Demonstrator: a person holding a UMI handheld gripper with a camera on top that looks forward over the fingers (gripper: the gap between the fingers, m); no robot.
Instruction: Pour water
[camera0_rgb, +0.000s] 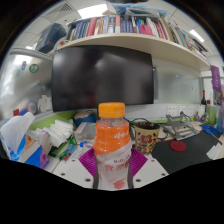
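Bottle (112, 145) with orange cap and orange liquid stands upright between the gripper (112, 170) fingers, purple pads (87, 160) close at both sides; cannot tell whether they press on it. Patterned mug (145, 134) just right of it on the cluttered desk (190, 150). Dark monitor (103, 76) behind, bookshelf (125, 28) above

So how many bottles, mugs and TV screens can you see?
Bottle with orange cap, between the gripper fingers: 1
Mug beside it: 1
Dark screen behind: 1
Total: 3
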